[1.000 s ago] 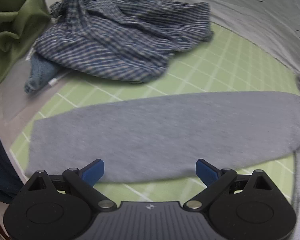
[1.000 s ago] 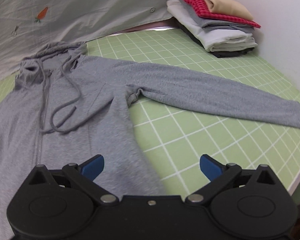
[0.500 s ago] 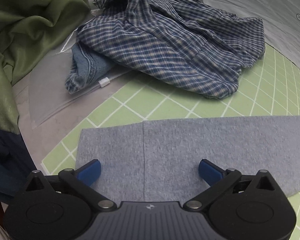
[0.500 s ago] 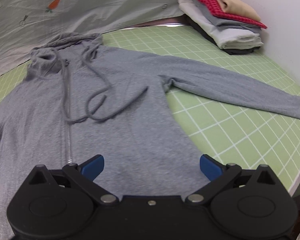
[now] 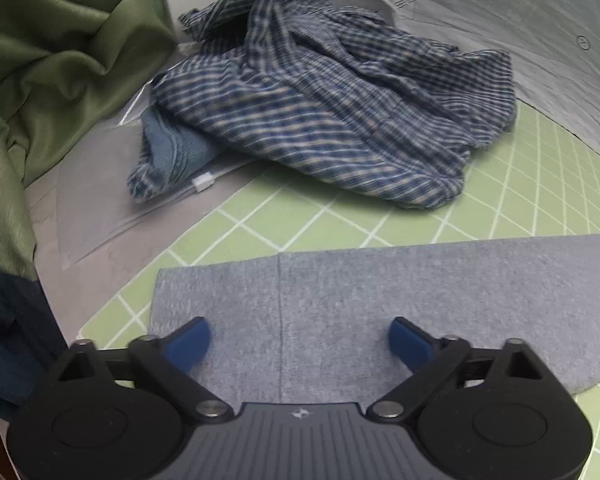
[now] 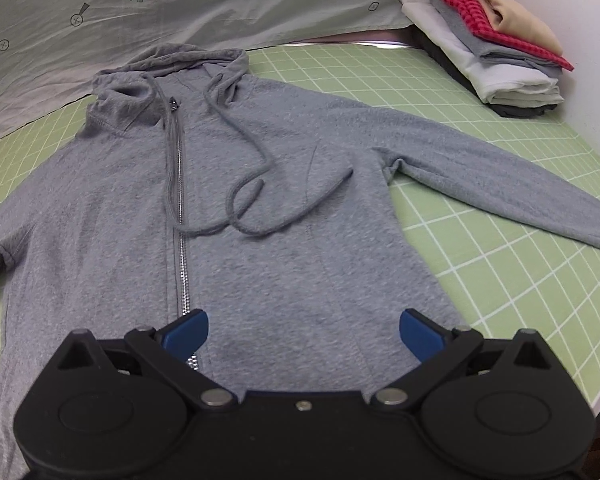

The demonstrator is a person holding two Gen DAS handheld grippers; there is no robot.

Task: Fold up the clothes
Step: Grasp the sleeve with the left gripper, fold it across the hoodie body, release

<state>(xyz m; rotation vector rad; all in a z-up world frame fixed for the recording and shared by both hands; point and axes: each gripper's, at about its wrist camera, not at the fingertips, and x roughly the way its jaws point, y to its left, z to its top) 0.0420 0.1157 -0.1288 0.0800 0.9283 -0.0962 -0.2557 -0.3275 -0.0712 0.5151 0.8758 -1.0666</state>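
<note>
Grey hoodie is laid flat, zip up, on green grid mat. L gripper is held spread over sleeve cuff, nothing pinched. R gripper is held spread above hem; folded stack noted at far right.

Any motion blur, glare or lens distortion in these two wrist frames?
Left wrist view: the plaid shirt and the left gripper's blue fingertips look smeared; the cutting mat's grid lines bow from the fisheye. Right wrist view: sharper, the grey hoodie's zipper crisp; a bright glare strip along the mat's far edge.
</note>
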